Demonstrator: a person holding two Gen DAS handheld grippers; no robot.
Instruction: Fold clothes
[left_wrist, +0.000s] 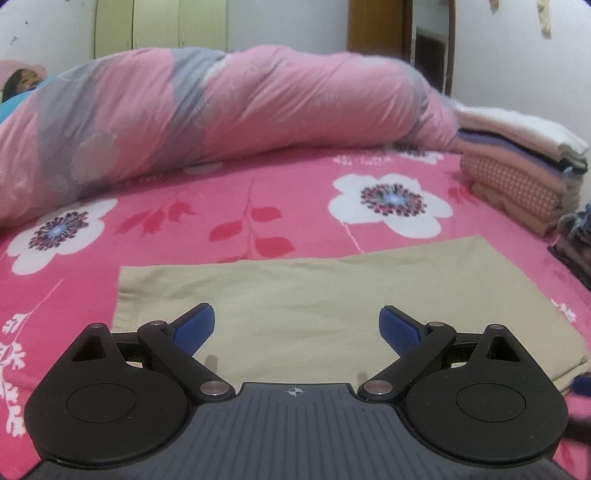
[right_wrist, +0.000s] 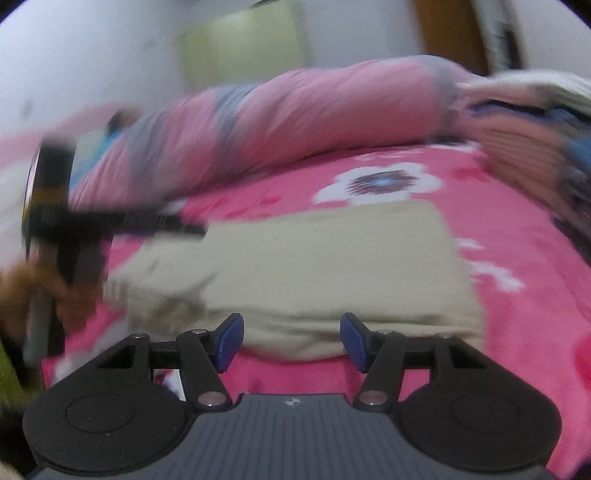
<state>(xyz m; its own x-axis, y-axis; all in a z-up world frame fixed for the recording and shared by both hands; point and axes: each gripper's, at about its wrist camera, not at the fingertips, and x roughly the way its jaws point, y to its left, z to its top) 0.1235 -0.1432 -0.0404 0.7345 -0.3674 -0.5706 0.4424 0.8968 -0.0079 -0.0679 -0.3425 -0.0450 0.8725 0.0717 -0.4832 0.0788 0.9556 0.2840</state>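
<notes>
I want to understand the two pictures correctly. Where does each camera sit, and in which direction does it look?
Left wrist view: on the open left gripper, low over the folded beige cloth garment, facing the rolled pink-and-grey quilt and a stack of folded clothes.
Right wrist view: blurred, on the open right gripper at the garment's near edge, facing the same way; the left gripper and a hand show at left.
Shared: garment, quilt, stack, pink flowered bedsheet.

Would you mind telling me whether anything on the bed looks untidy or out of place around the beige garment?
One thing stands out: in the right wrist view, the beige garment lies mostly flat and folded, but its near-left corner is bunched and rumpled rather than squared off. The stack of folded clothes looks tidy. Both grippers are open and hold nothing.
</notes>
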